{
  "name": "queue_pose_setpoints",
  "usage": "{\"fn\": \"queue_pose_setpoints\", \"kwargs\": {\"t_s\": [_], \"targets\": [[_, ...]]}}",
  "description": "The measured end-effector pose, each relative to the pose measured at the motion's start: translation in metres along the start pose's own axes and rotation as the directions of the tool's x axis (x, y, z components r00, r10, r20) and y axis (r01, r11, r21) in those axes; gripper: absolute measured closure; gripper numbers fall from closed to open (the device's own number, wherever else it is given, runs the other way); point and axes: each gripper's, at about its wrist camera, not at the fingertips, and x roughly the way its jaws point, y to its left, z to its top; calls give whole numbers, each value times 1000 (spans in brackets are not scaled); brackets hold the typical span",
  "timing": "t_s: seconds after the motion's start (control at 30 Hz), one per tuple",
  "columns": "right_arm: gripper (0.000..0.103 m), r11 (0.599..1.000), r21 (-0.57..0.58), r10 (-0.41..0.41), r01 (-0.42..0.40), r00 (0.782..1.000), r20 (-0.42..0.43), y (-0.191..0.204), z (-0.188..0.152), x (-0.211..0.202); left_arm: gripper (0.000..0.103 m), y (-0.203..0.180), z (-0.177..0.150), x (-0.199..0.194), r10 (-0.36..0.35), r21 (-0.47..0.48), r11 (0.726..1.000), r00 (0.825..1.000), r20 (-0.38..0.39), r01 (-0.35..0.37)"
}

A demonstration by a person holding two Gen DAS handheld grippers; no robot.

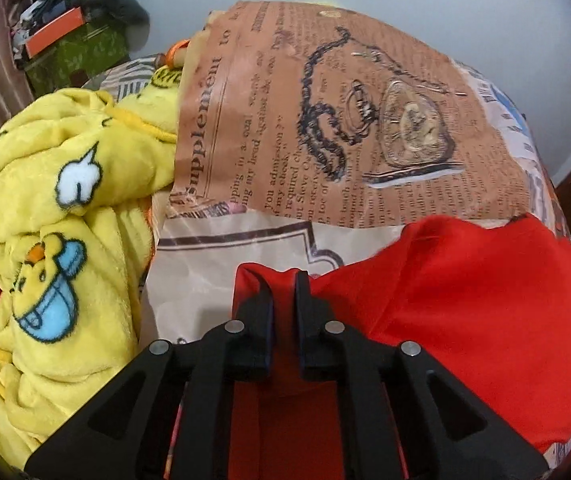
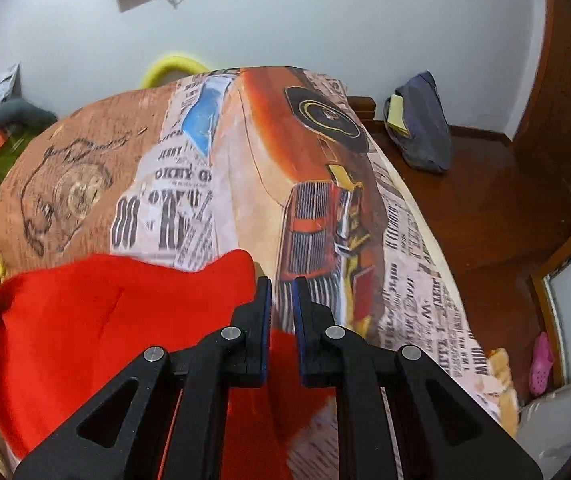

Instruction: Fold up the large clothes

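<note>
yellow fleece heap (image 1: 57, 216) crowding left, printed bedspread (image 1: 365, 128) open ahead

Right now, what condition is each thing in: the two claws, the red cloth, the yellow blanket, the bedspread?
Left claw: shut on the red garment's edge.
Right claw: nearly shut; whether it pinches the cloth cannot be told.
Red garment: spread on the bed, held at its near edge.
Yellow fleece blanket: crumpled in a heap, unfolded.
Printed bedspread: laid flat over the bed.

Red garment (image 1: 465, 280): smooth matt cloth, pinched between fingers. Yellow blanket (image 1: 65, 208) left of fingers: fluffy fleece. Bedsheet (image 2: 245, 184) beyond fingertips: printed cloth, slight sheen. Left gripper (image 1: 283, 280): matt black plastic, metal pins. Floor (image 2: 485, 200) right of fingers: glossy wood.
</note>
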Motion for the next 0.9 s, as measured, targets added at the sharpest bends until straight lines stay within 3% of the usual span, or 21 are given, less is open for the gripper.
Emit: {"fn": "queue_pose_setpoints", "kwargs": {"t_s": [0.27,0.33,0.4,0.43,0.53,0.63,0.8,0.9], "targets": [[93,969,-246,54,-33,996,76,59,-18,-54,91,-14,17,-80,-19,57,998,988,153,10],[93,959,-273,103,-78,992,76,76,-22,-64,83,-17,19,-101,-51,57,998,982,184,41],[92,950,-286,154,-128,986,69,93,-28,-69,62,-22,16,-115,-99,63,994,976,192,89],[87,946,-286,178,-154,982,62,99,-30,-67,60,-26,13,-119,-122,74,991,974,193,110],[67,933,-284,242,-223,970,32,123,-42,-65,57,-46,-8,-119,-168,156,977,975,146,144],[54,916,-309,271,-255,963,8,144,-58,-59,52,-65,-36,-105,-189,224,959,980,61,171],[48,905,-361,225,-226,973,-46,165,-80,-38,46,-77,-80,-72,-197,257,945,980,-40,200],[32,903,-392,164,-177,984,-67,166,-91,-24,41,-70,-100,-47,-174,247,951,982,-76,188]]}}
